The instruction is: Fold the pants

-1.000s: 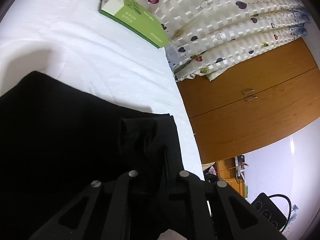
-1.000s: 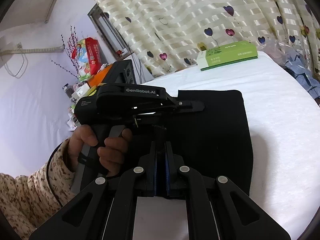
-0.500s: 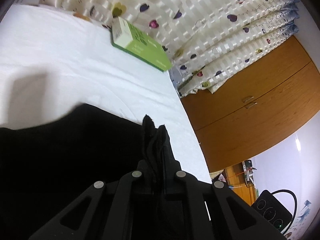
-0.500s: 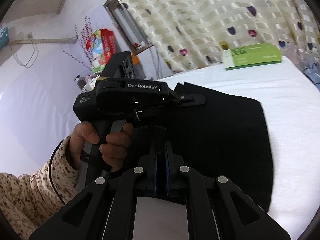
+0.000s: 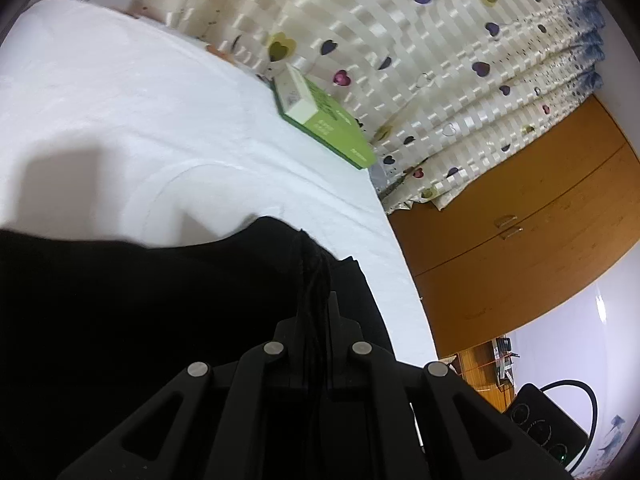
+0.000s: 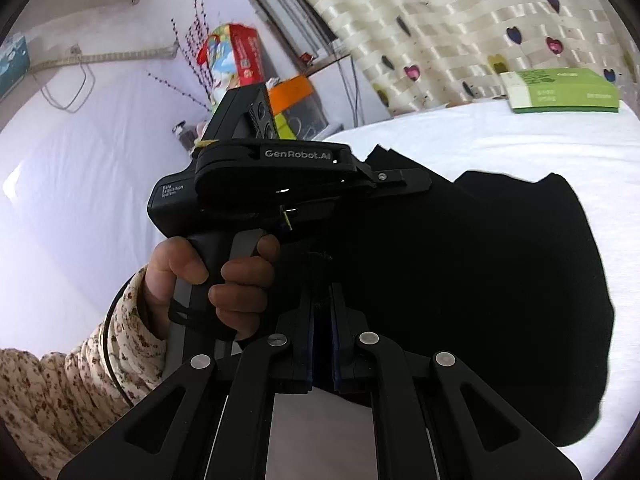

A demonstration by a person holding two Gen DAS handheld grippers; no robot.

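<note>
Left wrist | both claws clamp black pants (image 5: 140, 300) | white bed (image 5: 120, 120) | heart curtain (image 5: 400, 40)

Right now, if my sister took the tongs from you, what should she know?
Left tongs: shut on a bunch of the black pants.
Right tongs: shut on the pants' near edge.
The pants are partly lifted off the white bed; the rest lies on it.
Green box sits far off by the curtain.
Done: both grips. Left: probably carry the held edge across, lay it flat, let go.
</note>
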